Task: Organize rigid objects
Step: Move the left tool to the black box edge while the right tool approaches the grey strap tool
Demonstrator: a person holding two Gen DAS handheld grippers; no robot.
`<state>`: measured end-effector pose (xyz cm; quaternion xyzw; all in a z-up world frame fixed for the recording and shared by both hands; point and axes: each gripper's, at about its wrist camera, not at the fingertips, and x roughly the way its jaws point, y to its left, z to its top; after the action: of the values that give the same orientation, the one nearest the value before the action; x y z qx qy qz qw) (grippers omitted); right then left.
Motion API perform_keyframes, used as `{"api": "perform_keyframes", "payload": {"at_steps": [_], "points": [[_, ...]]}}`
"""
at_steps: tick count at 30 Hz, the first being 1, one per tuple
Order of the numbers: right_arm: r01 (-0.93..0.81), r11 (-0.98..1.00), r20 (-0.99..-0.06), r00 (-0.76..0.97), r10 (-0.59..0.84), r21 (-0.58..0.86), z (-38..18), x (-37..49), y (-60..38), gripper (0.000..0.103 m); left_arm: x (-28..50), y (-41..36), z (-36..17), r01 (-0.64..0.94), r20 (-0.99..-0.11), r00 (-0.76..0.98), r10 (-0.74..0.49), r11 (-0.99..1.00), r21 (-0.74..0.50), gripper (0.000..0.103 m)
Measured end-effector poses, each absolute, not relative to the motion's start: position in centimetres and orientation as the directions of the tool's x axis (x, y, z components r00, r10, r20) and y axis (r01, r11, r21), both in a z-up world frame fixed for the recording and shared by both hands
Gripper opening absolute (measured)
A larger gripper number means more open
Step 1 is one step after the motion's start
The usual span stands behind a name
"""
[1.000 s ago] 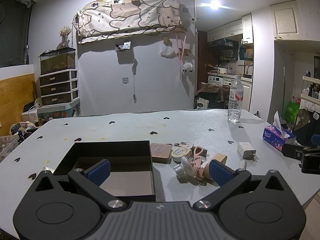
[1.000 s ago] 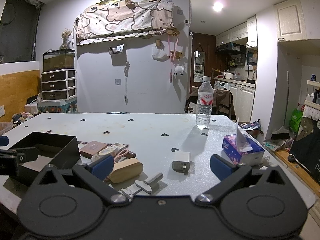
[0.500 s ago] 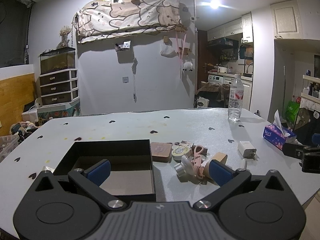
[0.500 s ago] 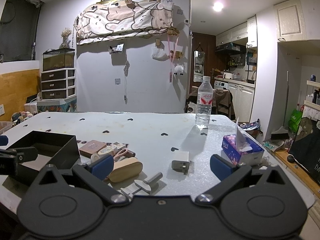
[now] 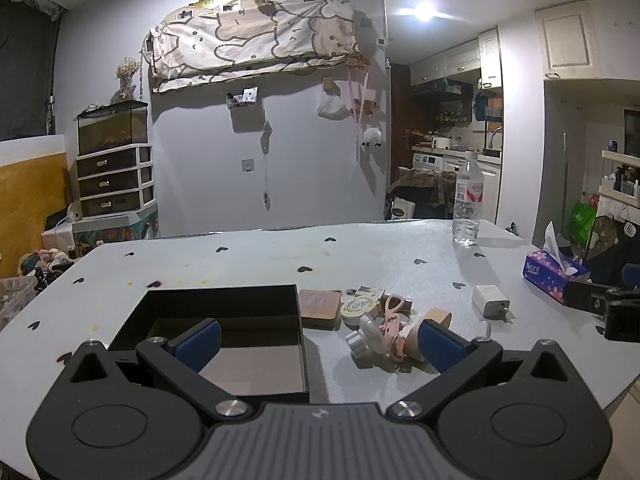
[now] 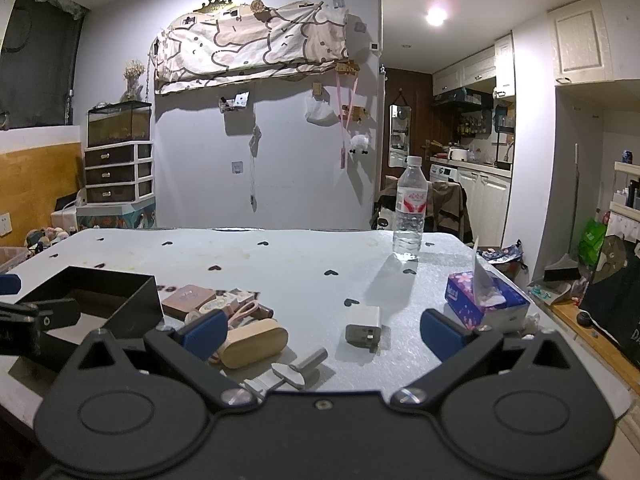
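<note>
We're inside a lived-in home: a heart-dotted table [image 5: 248, 264], a cartoon-print cloth [image 5: 256, 48] hanging on the wall, a drawer unit [image 6: 118, 172] under a glass tank [image 6: 119, 123], kitchen cabinets [image 6: 484, 196] beyond.

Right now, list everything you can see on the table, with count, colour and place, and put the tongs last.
box: one, black, open and empty, left part of the table.
compact: one, brown, flat, beside the box's right wall.
round tin: one, cream, right of the compact.
scissors: one, pink, in the small pile.
wooden block: one, tan, rounded, near front edge.
grey T-shaped part: one, front edge.
charger: one, white and grey, right of the pile.
tissue pack: one, purple, right edge.
water bottle: one, clear, red label, far right.
left tongs: open, empty, above box and pile.
right tongs: open, empty, above charger.
</note>
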<state>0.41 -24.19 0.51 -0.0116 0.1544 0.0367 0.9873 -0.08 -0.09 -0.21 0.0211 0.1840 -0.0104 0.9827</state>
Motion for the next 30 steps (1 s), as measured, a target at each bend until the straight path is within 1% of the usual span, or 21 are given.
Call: {"api": "perform_keyframes", "payload": {"at_steps": [8, 14, 20, 23, 25, 28, 30], "points": [[-0.073, 0.997, -0.243, 0.967, 0.078, 0.03, 1.1, -0.2, -24.6, 0.103, 0.2, 0.8, 0.4, -0.004, -0.316, 0.948, 0.02, 0.999, 0.051, 0.103], [-0.055, 0.997, -0.231, 0.971, 0.066, 0.057, 0.5, 0.4, -24.7, 0.103, 0.7, 3.4, 0.4, -0.035, -0.319, 0.947, 0.031, 0.999, -0.007, 0.103], [-0.064, 0.997, -0.253, 0.965, 0.075, 0.052, -2.0, 1.5, -23.9, 0.103, 0.8, 5.1, -0.6, -0.086, -0.315, 0.944, 0.096, 0.995, 0.045, 0.103], [-0.074, 0.996, -0.249, 0.965, 0.083, 0.045, -3.5, 2.0, -23.2, 0.103, 1.0, 6.4, -1.3, -0.109, -0.295, 0.948, 0.119, 0.993, 0.048, 0.103], [-0.088, 0.995, -0.277, 0.956, 0.096, 0.04, -4.4, 2.4, -22.8, 0.103, 1.2, 7.4, -1.7, -0.138, -0.31, 0.94, 0.143, 0.99, 0.037, 0.103], [-0.117, 0.992, -0.336, 0.933, 0.129, 0.056, -5.7, 3.4, -22.0, 0.103, 1.5, 9.4, -2.3, -0.179, -0.323, 0.933, 0.161, 0.983, -0.026, 0.103], [-0.131, 0.989, -0.367, 0.919, 0.146, 0.065, -6.6, 4.0, -21.5, 0.103, 1.7, 10.8, -2.7, -0.216, -0.341, 0.921, 0.188, 0.975, -0.047, 0.103]]}}
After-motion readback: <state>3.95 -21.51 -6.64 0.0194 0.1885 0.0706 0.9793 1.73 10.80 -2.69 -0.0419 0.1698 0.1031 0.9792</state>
